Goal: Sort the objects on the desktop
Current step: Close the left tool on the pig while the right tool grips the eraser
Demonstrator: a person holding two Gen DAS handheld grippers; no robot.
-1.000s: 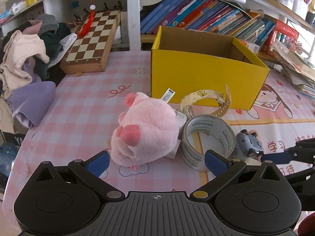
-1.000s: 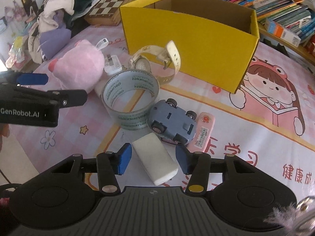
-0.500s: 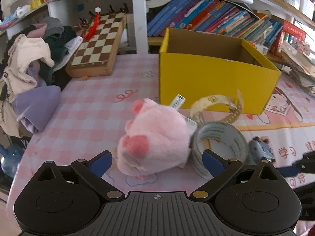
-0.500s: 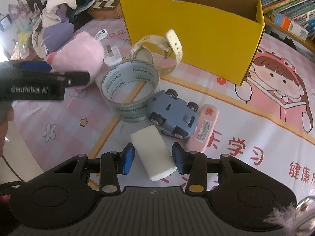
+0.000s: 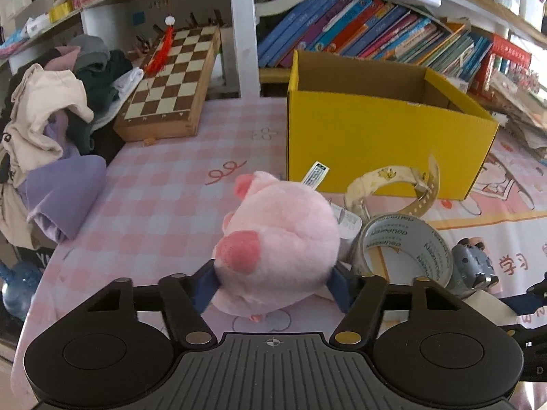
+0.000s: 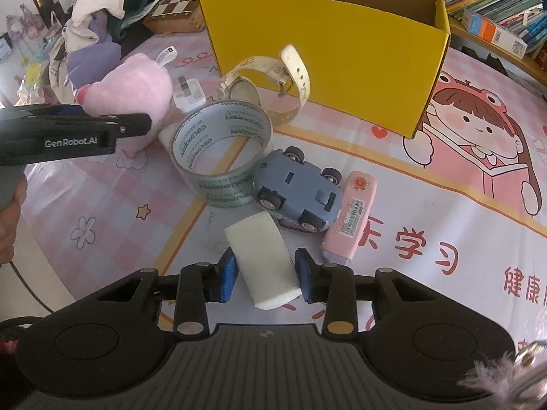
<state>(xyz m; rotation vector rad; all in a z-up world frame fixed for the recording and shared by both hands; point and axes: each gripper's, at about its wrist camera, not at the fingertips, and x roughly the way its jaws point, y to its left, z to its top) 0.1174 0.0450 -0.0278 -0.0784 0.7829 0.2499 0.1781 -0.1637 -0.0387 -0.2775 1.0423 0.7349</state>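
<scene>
The soft pink pig [image 5: 278, 239] is squeezed between the just-closed jaws of the left gripper [image 5: 273, 282], on a pink checked cloth [image 5: 164, 205]. The white block [image 6: 261, 256] is hugged by the right gripper [image 6: 265, 278], jaws just closing. Behind, an open yellow cardboard box [image 5: 376, 136] is seen.

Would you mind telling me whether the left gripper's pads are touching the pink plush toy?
Touching. In the left wrist view the left gripper has just been closing, and both blue pads press into the sides of the pink plush toy.
</scene>
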